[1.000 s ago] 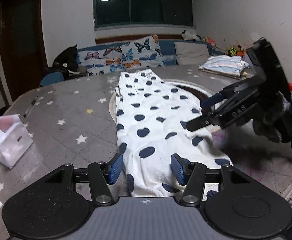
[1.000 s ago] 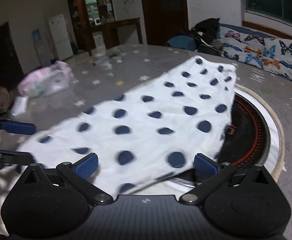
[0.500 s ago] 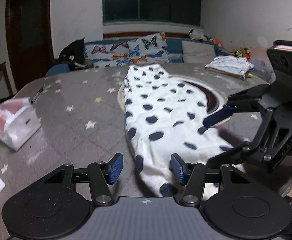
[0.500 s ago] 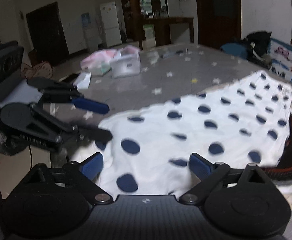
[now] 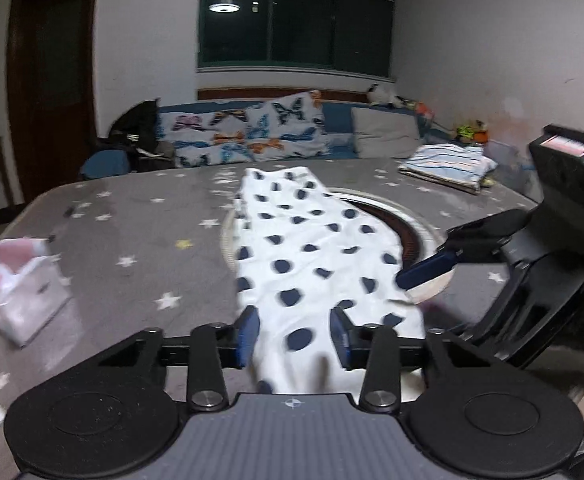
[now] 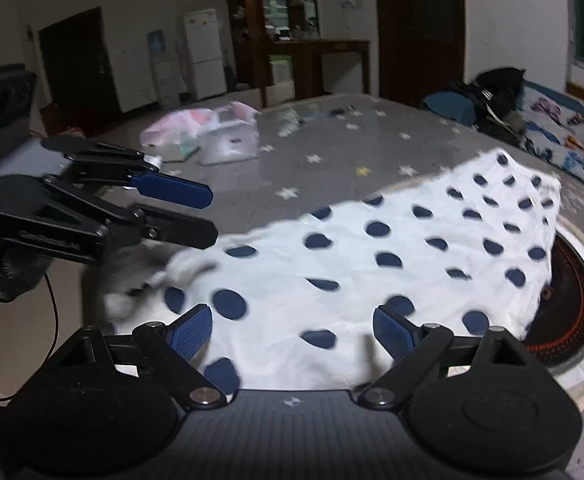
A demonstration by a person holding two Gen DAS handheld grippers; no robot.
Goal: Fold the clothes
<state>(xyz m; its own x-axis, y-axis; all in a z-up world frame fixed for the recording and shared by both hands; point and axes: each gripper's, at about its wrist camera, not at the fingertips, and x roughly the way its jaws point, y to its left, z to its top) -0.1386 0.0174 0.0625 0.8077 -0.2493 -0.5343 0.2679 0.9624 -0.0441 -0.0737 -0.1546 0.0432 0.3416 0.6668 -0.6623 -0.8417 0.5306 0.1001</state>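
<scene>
My left gripper (image 5: 294, 336) has its jaws apart, the near end of the spotted cloth (image 5: 312, 256) lying between the pads but not pinched; my right gripper (image 6: 292, 330) is likewise agape, wider, with the cloth's near hem between its fingers and nothing clamped; seen from the left wrist, one right pad sits just above the cloth's right corner, though contact is too blurred to call. The cloth runs from the tabletop's near edge toward the far edge, lying partly over the round inset (image 5: 412, 224) at the table's centre; it hangs slightly off the near edge, I think.

Risks, as I judge them: closing on one layer only, so the fold drags crooked; the two grippers fouling each other, being close at the near corner; the hem slipping off the edge; the cloth snagging on the inset's rim. A pink bag (image 5: 16, 284) sits near the left edge, a striped pile (image 5: 448, 168) at the far right; both well apart.
</scene>
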